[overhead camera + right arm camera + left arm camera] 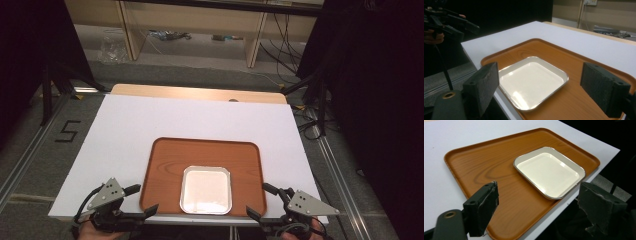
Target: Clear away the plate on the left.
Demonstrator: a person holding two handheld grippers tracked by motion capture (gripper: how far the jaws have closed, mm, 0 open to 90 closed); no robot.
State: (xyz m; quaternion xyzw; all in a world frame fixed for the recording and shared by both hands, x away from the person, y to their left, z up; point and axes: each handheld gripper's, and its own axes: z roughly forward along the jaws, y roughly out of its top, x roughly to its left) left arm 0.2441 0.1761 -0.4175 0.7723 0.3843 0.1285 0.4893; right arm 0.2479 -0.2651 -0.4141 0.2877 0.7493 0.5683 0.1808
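Note:
A brown wooden tray (200, 155) lies at the near middle of the white table top. On its near half sits an empty white square dish (206, 190) with a metal rim. My left gripper (146, 198) hovers at the tray's near left corner, open and holding nothing. My right gripper (257, 201) is open at the near right corner, also holding nothing. In the left gripper view the jaws stand wide apart around the left gripper (539, 205), with the dish (549, 171) and tray (486, 165) ahead. The right gripper (544, 87) frames the dish (531, 81) on the tray (574, 62).
The white sheet (190, 115) covers a wooden table (200, 93), its front edge just under both grippers. Shelving legs and cables stand on the floor behind. Dark curtains hang on both sides. A taped "5" (67, 131) marks the floor at left.

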